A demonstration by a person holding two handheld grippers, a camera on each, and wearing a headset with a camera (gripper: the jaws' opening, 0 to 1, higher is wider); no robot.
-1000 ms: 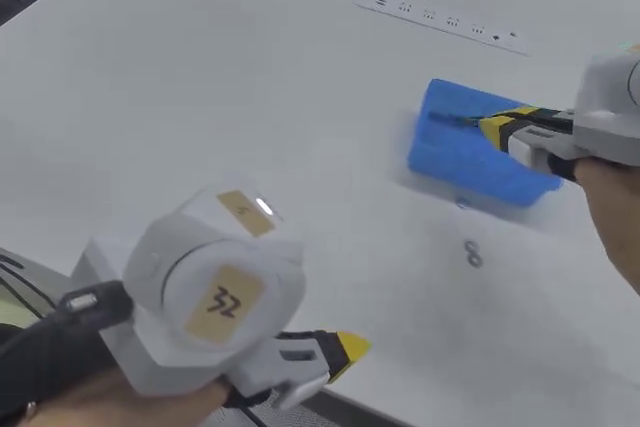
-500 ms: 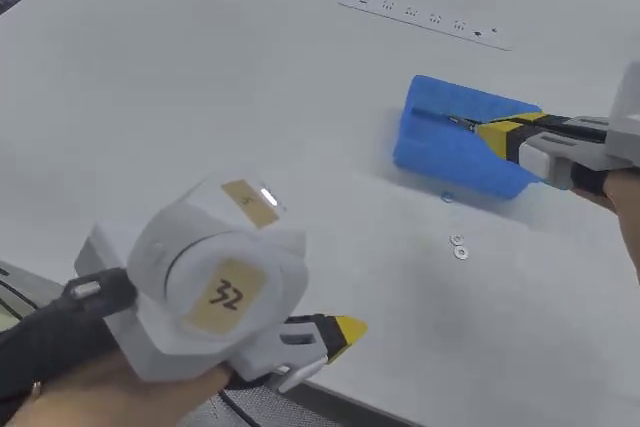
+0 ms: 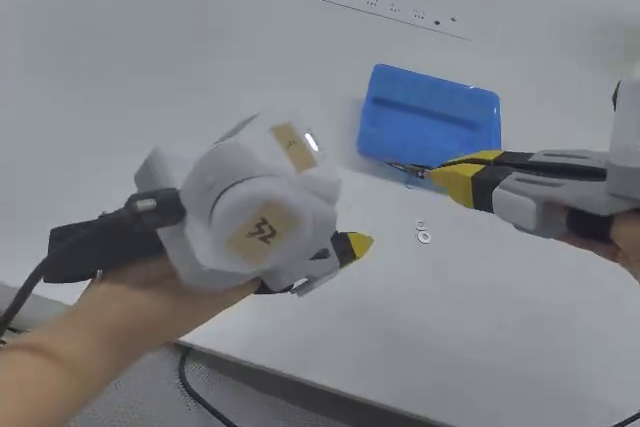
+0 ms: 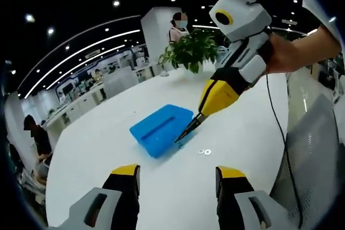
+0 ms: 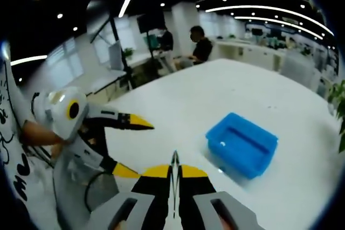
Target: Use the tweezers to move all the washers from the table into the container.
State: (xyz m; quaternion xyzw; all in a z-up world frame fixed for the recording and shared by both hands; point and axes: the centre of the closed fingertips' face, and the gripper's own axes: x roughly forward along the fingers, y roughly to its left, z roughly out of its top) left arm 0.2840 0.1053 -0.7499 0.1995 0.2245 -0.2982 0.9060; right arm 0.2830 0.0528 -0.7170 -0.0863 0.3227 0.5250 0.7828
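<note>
The blue container (image 3: 430, 115) sits on the white table (image 3: 150, 67). Two small washers (image 3: 423, 234) lie side by side just in front of it. My right gripper (image 3: 442, 173) is shut on thin tweezers (image 3: 405, 167), whose tip hovers at the container's near edge, above the table. The left gripper view has the tweezers (image 4: 185, 132) pointing down beside the container (image 4: 160, 126), close to the washers (image 4: 204, 151). My left gripper (image 4: 178, 179) is open and holds nothing. It hovers above the table's near side (image 3: 345, 247). The right gripper view looks along the tweezers (image 5: 174, 161) past the container (image 5: 242, 143).
A white power strip (image 3: 385, 9) lies at the far side of the table. The table's near edge (image 3: 300, 372) runs below the left gripper, with a cable hanging there. A mesh chair back (image 4: 312, 154) stands to the right. People sit at distant desks (image 5: 200, 47).
The tweezers have drawn back from over the container to its near edge. My left gripper has risen and moved further over the table. The head camera has shifted too.
</note>
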